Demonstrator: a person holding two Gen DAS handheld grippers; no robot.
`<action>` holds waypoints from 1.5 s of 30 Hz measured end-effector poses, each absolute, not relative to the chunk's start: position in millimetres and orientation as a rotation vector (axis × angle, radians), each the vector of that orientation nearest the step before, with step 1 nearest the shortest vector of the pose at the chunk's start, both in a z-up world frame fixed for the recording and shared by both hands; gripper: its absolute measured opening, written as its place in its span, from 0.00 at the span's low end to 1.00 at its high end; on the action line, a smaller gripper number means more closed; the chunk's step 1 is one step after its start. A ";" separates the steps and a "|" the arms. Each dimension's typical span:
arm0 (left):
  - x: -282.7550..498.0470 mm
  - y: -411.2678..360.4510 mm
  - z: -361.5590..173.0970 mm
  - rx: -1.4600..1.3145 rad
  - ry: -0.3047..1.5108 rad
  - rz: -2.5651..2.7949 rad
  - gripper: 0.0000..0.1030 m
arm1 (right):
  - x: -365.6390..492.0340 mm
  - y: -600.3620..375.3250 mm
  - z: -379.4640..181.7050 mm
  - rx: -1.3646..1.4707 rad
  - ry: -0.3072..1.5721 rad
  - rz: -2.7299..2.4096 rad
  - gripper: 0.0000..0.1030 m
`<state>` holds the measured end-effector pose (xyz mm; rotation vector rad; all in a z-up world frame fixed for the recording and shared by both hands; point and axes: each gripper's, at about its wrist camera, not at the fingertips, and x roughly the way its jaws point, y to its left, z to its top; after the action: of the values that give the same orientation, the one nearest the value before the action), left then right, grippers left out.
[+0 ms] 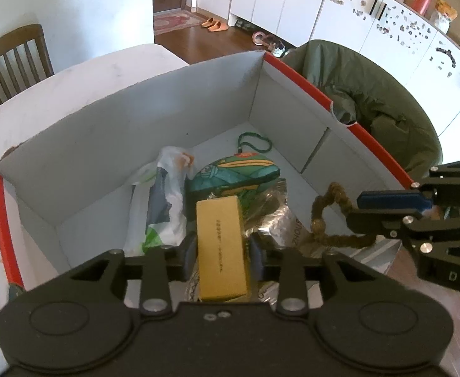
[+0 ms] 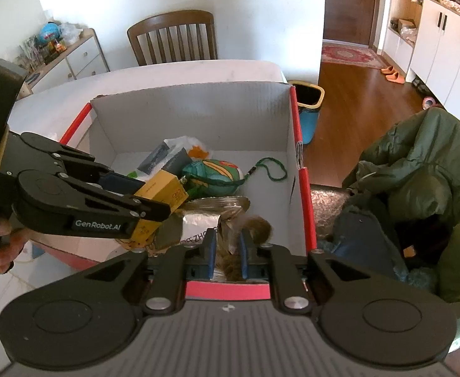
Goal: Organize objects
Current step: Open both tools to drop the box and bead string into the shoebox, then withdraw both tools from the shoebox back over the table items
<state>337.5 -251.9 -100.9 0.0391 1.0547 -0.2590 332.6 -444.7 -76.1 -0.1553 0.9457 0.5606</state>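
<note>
A big cardboard box (image 1: 73, 144) with a red rim and grey inside stands on the white table. In it lie a plastic bag (image 1: 161, 201), a green patterned pouch (image 1: 233, 172) with a green cord, and a silver foil bag (image 1: 271, 216). My left gripper (image 1: 223, 251) is shut on a yellow carton (image 1: 220, 245) and holds it over the box's near part; the carton (image 2: 164, 194) also shows in the right wrist view. My right gripper (image 2: 227, 242) is shut on a brown fuzzy cord (image 2: 258, 224), which dangles over the box's near corner (image 1: 327, 216).
A wooden chair (image 2: 173, 37) stands at the table's far side. A green padded jacket (image 2: 418, 169) lies heaped to the right of the box. A yellow-rimmed blue bin (image 2: 308, 110) sits on the wood floor. A person's hand (image 2: 3, 245) grips the left tool.
</note>
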 end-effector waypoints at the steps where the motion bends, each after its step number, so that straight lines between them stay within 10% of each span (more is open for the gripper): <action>1: 336.0 -251.9 -99.9 0.042 1.051 -0.257 0.39 | 331.4 -445.3 -75.3 -0.152 0.946 0.562 0.14; 24: 277.6 -230.3 -38.2 -0.030 0.857 -0.237 0.66 | 291.5 -446.9 -34.7 -0.082 0.839 0.582 0.15; 30: 257.2 -218.7 -22.7 -0.043 0.805 -0.229 0.68 | 277.9 -439.0 -23.1 -0.062 0.790 0.586 0.46; 45: 209.0 -170.5 6.4 -0.085 0.702 -0.209 0.77 | 239.7 -404.5 2.1 -0.023 0.727 0.609 0.53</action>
<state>209.0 -170.5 6.4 -0.0848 0.7016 -0.2089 239.7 -404.5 2.1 -0.0235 0.7272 0.6092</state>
